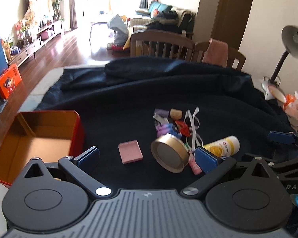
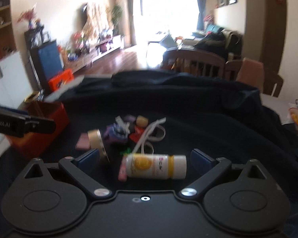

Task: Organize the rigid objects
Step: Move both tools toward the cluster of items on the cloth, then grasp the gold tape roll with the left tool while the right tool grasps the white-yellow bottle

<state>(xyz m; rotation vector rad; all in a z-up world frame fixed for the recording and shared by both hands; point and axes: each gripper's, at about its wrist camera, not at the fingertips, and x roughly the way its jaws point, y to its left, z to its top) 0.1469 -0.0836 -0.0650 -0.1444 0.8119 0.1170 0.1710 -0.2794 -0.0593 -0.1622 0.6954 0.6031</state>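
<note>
A gold round tin [image 1: 169,153] lies tilted on the dark cloth beside a pink block [image 1: 130,154] and a white and yellow bottle [image 1: 223,145] on its side. My left gripper [image 1: 147,156] is open, with the block and tin between its fingers. My right gripper [image 2: 146,158] is open around the bottle [image 2: 156,165], apart from it. Behind them lies a pile of small purple, red and tan items [image 1: 169,122] with white ribbon [image 1: 193,123]. An open red tin box [image 1: 39,138] stands at the left. The right view is blurred.
A dark cloth [image 1: 149,91] covers the table, bunched at the back. Wooden chairs [image 1: 162,44] stand behind it. A desk lamp [image 1: 294,41] and a small orange bag [image 1: 292,104] are at the right edge. The right gripper's fingers [image 1: 284,137] show in the left wrist view.
</note>
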